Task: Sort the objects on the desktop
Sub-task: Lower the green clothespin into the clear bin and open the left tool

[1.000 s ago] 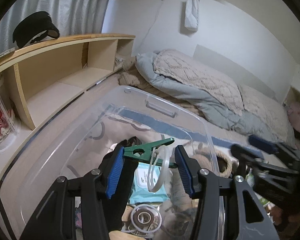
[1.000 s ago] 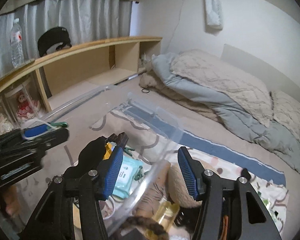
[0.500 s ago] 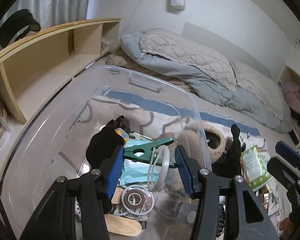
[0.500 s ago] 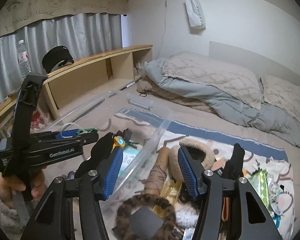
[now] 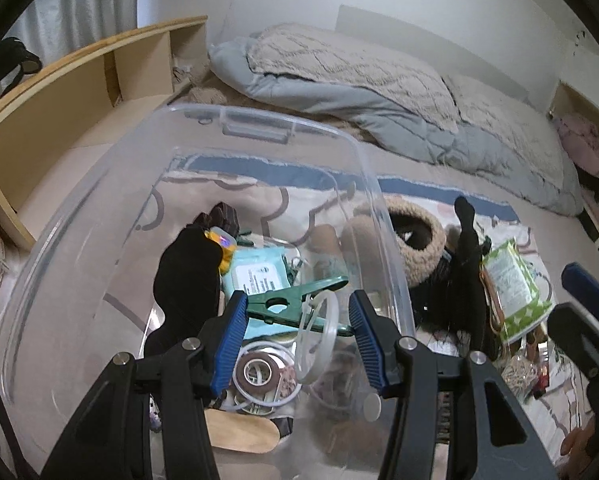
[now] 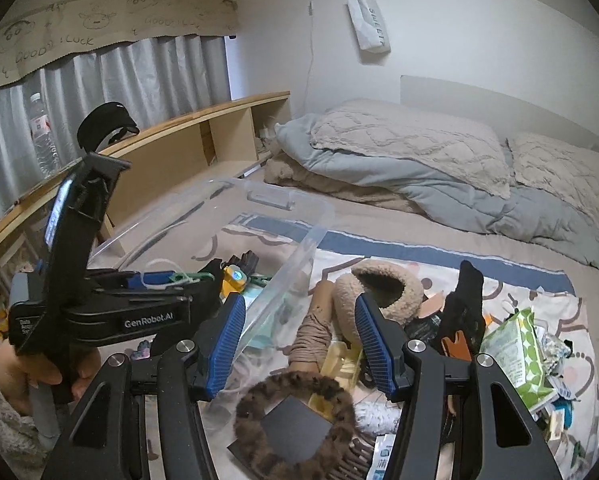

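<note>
A: Green plastic, that clothespin (image 5: 297, 304), and the left tongs (image 5: 297, 326) are pinching it across their blue pads, with a clear plastic ring (image 5: 315, 336) hanging off it. It hangs above the open clear storage bin (image 5: 99, 240), over the clutter already inside: a teal wipes pack (image 5: 259, 272), a tape roll (image 5: 259, 372), a black sock (image 5: 187, 276).

B: And the right tongs (image 6: 299, 344)?

A: Spread, with nothing between the pads. They hover over the loose pile on the patterned mat (image 6: 531, 280), beside the bin's right wall: a fuzzy tan slipper (image 6: 383, 280), a brown furry ring (image 6: 295, 388) on a dark card, a green dotted pouch (image 6: 515, 348).

B: So what could go wrong from here?

A: My guess is the release. The ring only dangles from the pin; if the left tongs let go near the right-hand rim, the ring could swing out, catch the edge, and land back on the mat. The pin could also bounce off the tape roll.

B: Anything about the bin itself?

A: It looks light and sits on a soft mat on the bed. A knock from either tool against its wall could tip or slide it. The two tools are also close together, so crossing paths risks a bump that jars the pin loose early.

B: And the right side?

A: The pile is tangled; pinching the furry ring may drag the card with it.
</note>
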`<state>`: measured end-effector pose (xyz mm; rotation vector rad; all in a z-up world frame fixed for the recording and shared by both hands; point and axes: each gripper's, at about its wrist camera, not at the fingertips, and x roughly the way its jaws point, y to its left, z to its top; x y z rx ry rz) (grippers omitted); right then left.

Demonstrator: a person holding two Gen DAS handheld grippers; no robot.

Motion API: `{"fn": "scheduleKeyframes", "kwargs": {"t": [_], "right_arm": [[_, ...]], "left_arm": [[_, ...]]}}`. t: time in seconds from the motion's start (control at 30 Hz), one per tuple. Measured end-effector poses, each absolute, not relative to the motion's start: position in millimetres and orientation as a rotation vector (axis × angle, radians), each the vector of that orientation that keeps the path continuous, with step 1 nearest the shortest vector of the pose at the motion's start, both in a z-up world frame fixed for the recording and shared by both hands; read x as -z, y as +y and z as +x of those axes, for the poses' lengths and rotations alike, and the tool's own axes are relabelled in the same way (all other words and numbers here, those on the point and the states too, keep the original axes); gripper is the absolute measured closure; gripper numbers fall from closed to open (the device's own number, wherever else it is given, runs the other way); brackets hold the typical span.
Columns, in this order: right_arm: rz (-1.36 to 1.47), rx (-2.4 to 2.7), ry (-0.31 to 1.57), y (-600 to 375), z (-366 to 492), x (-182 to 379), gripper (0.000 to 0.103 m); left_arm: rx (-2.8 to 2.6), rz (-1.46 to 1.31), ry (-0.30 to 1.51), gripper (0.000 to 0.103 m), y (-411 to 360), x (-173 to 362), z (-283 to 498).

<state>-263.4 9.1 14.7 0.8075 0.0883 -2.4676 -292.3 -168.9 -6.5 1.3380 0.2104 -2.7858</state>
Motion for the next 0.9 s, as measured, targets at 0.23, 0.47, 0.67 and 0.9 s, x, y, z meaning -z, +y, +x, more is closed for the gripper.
{"fn": "scheduleKeyframes", "kwargs": {"t": [0.23,0.47,0.67,0.9], "right_arm": [[0.808,2.464,0.093,11,-260,-15,0.046],[0.802,2.449,0.122,8,-256,-14,0.046],[0.799,2.451,0.118,9,-256,-14,0.046],[0.806,2.453,0.104,12,-258,-14,0.046]], "left_arm": [[2.745,1.463,0.224,0.051,-170,18,-301],[2.721,1.495,0.189,0.051,-164,24,-304],[2.736,1.447,0.141,0.022,-159,22,-304],[2.735,1.439,0.113,0.022,-157,23,-304]]}}
